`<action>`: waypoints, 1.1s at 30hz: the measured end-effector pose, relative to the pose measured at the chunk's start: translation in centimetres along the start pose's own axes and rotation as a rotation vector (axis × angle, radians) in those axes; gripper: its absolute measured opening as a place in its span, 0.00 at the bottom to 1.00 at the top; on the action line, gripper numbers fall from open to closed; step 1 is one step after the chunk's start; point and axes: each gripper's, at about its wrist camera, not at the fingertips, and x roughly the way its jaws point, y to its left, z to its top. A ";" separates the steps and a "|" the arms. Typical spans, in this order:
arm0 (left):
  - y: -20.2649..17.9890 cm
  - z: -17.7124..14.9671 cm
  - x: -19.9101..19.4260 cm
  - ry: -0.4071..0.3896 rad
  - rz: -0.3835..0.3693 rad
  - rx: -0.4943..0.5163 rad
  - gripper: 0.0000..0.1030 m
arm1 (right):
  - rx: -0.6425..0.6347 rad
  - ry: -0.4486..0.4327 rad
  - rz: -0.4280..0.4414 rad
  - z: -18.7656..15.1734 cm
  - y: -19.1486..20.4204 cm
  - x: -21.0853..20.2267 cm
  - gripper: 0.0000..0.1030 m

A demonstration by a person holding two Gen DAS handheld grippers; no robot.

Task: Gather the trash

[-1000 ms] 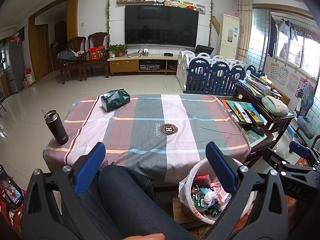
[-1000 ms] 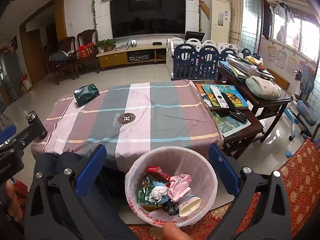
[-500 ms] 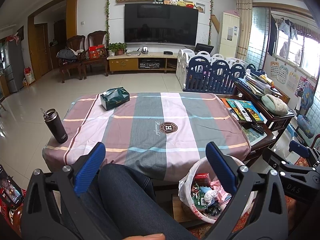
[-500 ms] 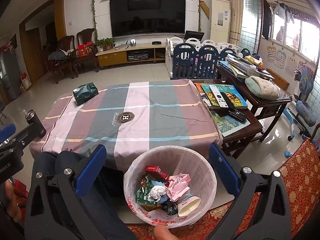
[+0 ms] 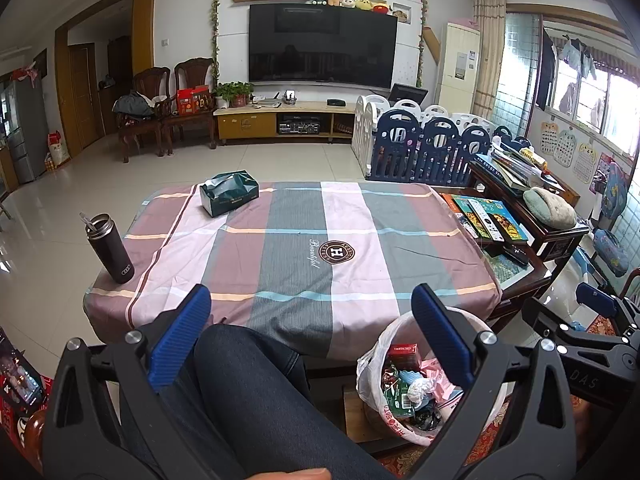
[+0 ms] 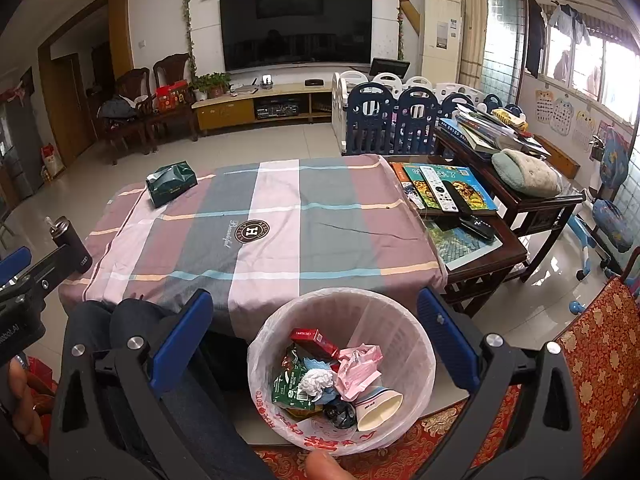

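With both tongs spread wide and empty, your right gripper (image 6: 314,332) hangs just above the lined waste bin (image 6: 416,344), where the trash (image 6: 332,376) lies, at 6 o'clock from the striped tablecloth (image 6: 280,236). Your left gripper (image 5: 310,324) sits over your knee (image 5: 248,376). Risk: the tissue box (image 5: 229,193) at 11 o'clock and black flask (image 5: 110,248) at 9 o'clock aren't obviously trash, so grabbing either could tip the flask off its edge.

Lighting: bright, even daylight from the windows (image 5: 592,80) at right, which are blown out to near white; soft glare on the tiled floor (image 5: 60,208) and faint reflections in the dark television screen (image 6: 296,28). Shadows: weak and diffuse. Image quality: sharp focus throughout, no motion blur; strong fisheye bending of straight lines, with black vignetted corners in both views.
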 end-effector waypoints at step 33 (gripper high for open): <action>-0.3 -0.3 0.7 0.029 -0.023 -0.002 0.97 | 0.007 0.028 0.010 -0.2 0.1 0.9 0.97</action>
